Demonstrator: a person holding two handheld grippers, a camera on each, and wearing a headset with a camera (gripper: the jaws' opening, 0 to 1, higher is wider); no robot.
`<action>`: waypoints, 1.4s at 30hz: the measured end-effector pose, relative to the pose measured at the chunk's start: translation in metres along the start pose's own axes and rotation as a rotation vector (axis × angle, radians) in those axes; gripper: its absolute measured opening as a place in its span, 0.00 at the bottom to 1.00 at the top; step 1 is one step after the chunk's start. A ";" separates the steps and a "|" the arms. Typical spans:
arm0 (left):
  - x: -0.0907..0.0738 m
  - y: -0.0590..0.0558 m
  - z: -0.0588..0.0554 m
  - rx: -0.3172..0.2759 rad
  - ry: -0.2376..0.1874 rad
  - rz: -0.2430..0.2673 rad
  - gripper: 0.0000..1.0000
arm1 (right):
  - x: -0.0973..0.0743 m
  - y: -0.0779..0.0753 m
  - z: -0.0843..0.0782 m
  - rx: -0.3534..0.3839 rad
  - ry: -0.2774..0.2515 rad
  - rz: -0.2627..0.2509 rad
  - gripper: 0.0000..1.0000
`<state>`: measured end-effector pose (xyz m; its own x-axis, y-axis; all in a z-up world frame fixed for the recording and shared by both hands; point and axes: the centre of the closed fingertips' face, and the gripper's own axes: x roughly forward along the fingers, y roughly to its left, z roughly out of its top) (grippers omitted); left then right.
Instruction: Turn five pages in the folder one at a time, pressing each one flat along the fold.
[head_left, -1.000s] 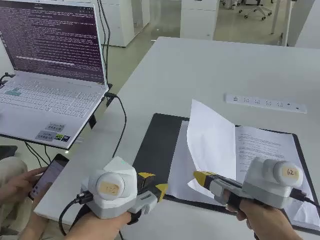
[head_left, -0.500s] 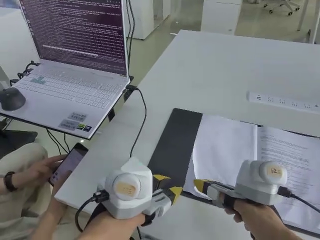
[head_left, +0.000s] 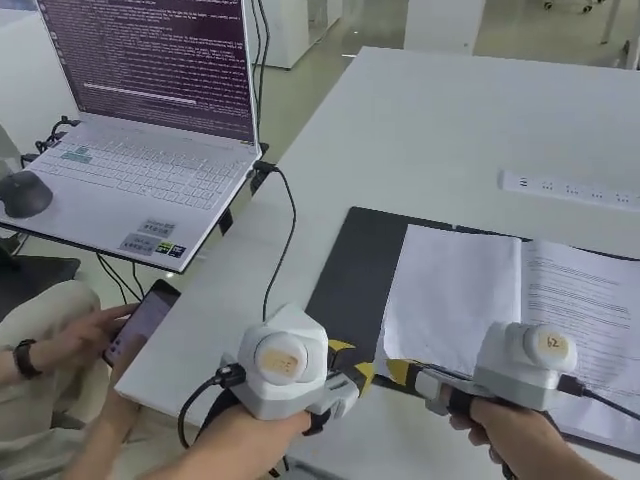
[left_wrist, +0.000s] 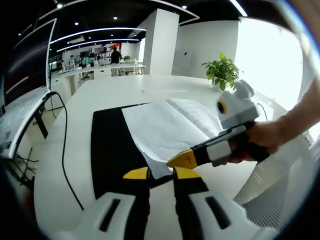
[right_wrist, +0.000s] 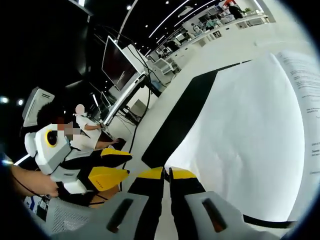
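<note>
- The open black folder (head_left: 350, 270) lies on a white table (head_left: 450, 120). Its right side is cut off by the frame, and its near edge is hidden behind the right gripper (head_left: 398, 372).
- That gripper's yellow jaws are pressed together at the near-left corner of the blank white page (head_left: 450, 300). Whether they pinch the paper cannot be made out.
- The left gripper (head_left: 352, 362), at the folder's near-left corner, has its jaws slightly parted and holds nothing.
- A second ago the page stood curled upright over the folder's fold; it now lies flat on the folder's left half.
</note>
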<state>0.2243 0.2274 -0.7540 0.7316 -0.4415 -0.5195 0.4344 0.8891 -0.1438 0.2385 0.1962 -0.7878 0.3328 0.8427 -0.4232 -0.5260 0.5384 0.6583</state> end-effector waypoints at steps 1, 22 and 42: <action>0.004 -0.001 0.002 0.004 -0.001 -0.003 0.16 | -0.007 0.002 0.007 0.014 -0.041 0.025 0.05; 0.081 -0.007 -0.025 0.111 0.096 0.034 0.00 | -0.087 -0.090 0.080 0.114 -0.207 -0.119 0.00; 0.081 -0.003 -0.028 0.097 0.076 0.076 0.00 | -0.049 -0.174 0.138 0.513 -0.238 -0.123 0.00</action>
<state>0.2677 0.1929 -0.8189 0.7240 -0.3600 -0.5884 0.4310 0.9021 -0.0216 0.4214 0.0618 -0.7961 0.5655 0.7193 -0.4035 -0.0455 0.5156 0.8556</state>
